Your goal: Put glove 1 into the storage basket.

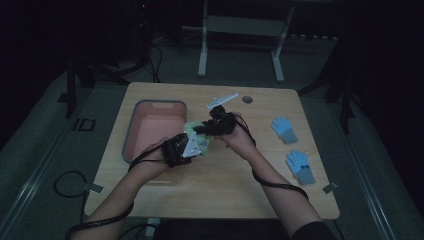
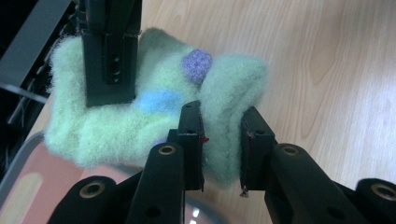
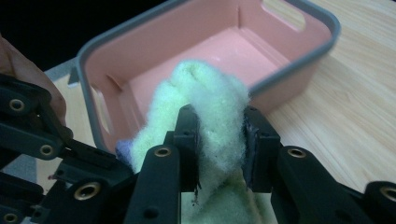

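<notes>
- High view: I hold my left gripper (image 1: 184, 146) and my right gripper (image 1: 216, 123) close together above the wooden table (image 1: 235, 170), just beside the pink bin (image 1: 131, 131), with the pale green fuzzy glove (image 1: 201, 142) bunched between them. Two blue gloves (image 1: 295, 150) lie well apart on the right
- Left gripper view: my jaws are clamped on a fold of the glove (image 2: 154, 116), and the other gripper's jaw bites its far corner. The hold takes only a soft edge of fluff, so I judge a sharp tug could pull it free
- Right gripper view: my jaws are closed on another bunched fold of the glove (image 3: 208, 102), the bin (image 3: 299, 65) open just beyond. If the two hands drift apart, the fleece may stretch and slip out, dropping on the rim or the table instead of inside
</notes>
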Demonstrator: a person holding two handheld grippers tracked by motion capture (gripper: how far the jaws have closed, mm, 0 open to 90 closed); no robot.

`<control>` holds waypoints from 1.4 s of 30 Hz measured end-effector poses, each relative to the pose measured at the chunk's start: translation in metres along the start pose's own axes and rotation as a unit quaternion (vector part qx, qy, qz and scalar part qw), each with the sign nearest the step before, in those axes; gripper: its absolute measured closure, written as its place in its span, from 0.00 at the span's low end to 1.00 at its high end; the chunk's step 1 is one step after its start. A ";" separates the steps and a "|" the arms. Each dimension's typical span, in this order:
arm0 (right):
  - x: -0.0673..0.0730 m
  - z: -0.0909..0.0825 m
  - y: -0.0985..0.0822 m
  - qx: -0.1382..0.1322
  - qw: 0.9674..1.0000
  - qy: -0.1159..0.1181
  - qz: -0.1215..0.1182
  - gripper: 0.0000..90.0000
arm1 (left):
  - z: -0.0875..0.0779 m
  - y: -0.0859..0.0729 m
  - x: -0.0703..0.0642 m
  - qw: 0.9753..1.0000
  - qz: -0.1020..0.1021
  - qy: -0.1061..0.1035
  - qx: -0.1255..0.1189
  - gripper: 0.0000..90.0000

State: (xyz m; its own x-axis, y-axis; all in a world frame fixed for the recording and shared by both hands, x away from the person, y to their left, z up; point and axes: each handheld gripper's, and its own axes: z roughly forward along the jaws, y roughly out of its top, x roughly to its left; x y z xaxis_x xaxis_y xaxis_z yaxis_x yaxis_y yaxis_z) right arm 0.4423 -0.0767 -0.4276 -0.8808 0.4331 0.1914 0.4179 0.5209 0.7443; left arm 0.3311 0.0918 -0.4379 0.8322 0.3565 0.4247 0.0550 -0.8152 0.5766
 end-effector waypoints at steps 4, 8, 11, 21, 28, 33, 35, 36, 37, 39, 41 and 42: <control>0.007 0.009 0.013 0.001 1.000 0.002 -0.009 0.79 | -0.010 -0.007 0.006 1.000 -0.004 0.009 0.009 0.82; 0.013 0.019 0.029 -0.002 1.000 0.008 -0.017 0.79 | -0.019 -0.017 0.012 1.000 -0.015 0.020 0.012 0.82; 0.019 0.027 0.039 -0.001 1.000 0.012 -0.026 0.79 | -0.025 -0.025 0.016 0.999 -0.019 0.026 0.020 0.82; 0.034 0.063 0.062 0.002 0.999 0.035 -0.032 0.79 | -0.044 -0.056 0.028 0.998 -0.038 0.033 0.039 0.82; 0.040 0.088 0.069 0.015 0.998 0.051 -0.038 0.79 | -0.046 -0.076 0.030 0.997 -0.043 0.035 0.053 0.82; 0.034 0.111 0.067 0.027 0.998 0.051 -0.023 0.79 | -0.033 -0.089 0.037 0.997 -0.037 0.019 0.070 0.82; 0.031 0.118 0.064 0.032 0.998 0.048 -0.016 0.79 | -0.024 -0.093 0.040 0.996 -0.037 0.005 0.077 0.82; 0.028 0.122 0.062 0.037 0.998 0.046 -0.014 0.79 | -0.020 -0.095 0.042 0.996 -0.038 0.000 0.081 0.82; 0.026 0.125 0.060 0.041 0.998 0.043 -0.012 0.79 | -0.016 -0.096 0.043 0.996 -0.039 -0.004 0.084 0.82; 0.022 0.130 0.058 0.048 0.998 0.039 -0.007 0.78 | -0.009 -0.098 0.047 0.995 -0.043 -0.014 0.090 0.82; 0.018 0.134 0.056 0.055 0.998 0.032 -0.006 0.78 | 0.000 -0.098 0.050 0.994 -0.041 -0.023 0.097 0.82; 0.015 0.136 0.055 0.059 0.998 0.028 -0.004 0.77 | 0.000 -0.098 0.050 0.994 -0.041 -0.023 0.097 0.82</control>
State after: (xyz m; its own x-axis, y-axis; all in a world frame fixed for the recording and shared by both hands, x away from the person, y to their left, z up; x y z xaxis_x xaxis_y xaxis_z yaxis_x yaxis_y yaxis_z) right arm 0.4820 0.0584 -0.4707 -0.8942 0.3886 0.2224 0.4305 0.6096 0.6656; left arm 0.3671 0.1897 -0.4729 0.8445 0.4075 0.3475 0.2249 -0.8587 0.4605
